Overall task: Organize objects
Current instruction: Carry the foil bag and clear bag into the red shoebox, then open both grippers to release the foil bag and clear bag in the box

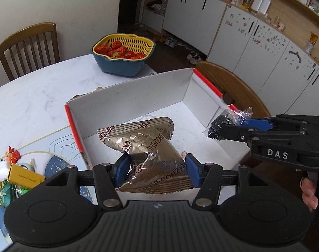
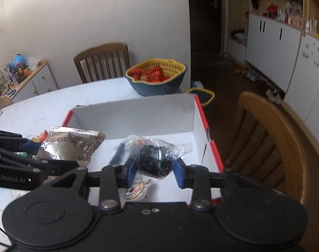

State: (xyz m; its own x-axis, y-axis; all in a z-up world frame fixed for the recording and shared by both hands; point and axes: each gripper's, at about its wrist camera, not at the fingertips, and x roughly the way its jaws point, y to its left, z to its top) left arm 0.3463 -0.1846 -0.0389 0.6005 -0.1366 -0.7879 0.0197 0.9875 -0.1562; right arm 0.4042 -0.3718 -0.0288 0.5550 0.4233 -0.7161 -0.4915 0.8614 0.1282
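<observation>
Gripping a foil packet (image 1: 151, 157), the left claw (image 1: 157, 173) hovers over the box (image 1: 138, 96); the right claw (image 2: 154, 173) clamps a clear bag (image 2: 155, 157).

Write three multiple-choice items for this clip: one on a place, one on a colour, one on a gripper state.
1. Where is the strawberry bowl?
A. inside the box
B. on the table beyond the box
C. on a chair

2. What colour trims the box rim?
A. red
B. green
C. black

3. What does the right gripper hold?
A. nothing
B. the foil packet
C. a clear bag of dark bits

Key:
1 B, the bowl stands on the table past the box's far wall.
2 A, red edging runs along both side rims.
3 C, its fingers are shut on the clear bag, while the left gripper grips the foil packet over the box.
</observation>
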